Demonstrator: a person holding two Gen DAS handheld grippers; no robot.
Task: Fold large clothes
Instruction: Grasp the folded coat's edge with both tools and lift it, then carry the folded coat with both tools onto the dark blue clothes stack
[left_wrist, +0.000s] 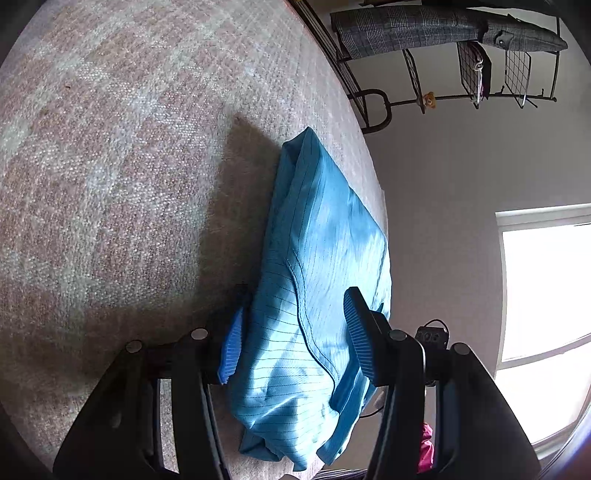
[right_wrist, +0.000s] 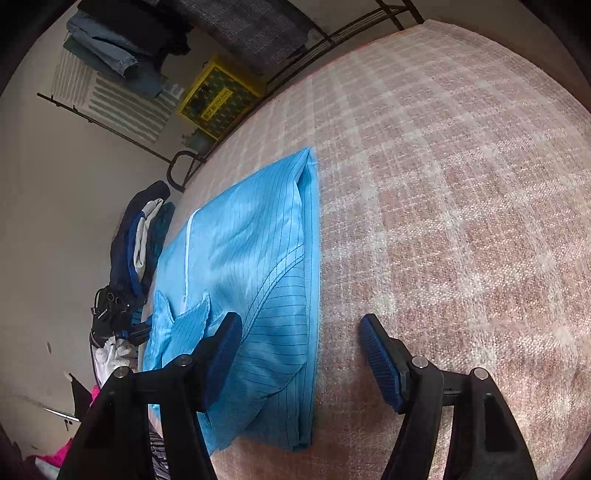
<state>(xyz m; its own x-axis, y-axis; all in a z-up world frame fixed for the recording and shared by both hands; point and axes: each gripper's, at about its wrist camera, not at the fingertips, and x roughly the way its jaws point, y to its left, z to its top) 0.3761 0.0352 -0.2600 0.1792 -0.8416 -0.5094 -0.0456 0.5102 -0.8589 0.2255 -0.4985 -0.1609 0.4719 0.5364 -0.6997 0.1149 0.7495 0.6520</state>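
We see the folded light-blue pinstriped garment (left_wrist: 317, 295) lying near the edge of the pink-and-white checked woven surface (left_wrist: 129, 166), centre-right of the left wrist frame. There the left gripper (left_wrist: 291, 339) straddles it, jaws spread, pads apparently clear of the cloth. Only this view shows the bright window (left_wrist: 546, 295) at right. The right wrist view alone shows a yellow box (right_wrist: 218, 98) upper left; the right gripper (right_wrist: 301, 354) hangs with jaws spread over the garment's right edge.
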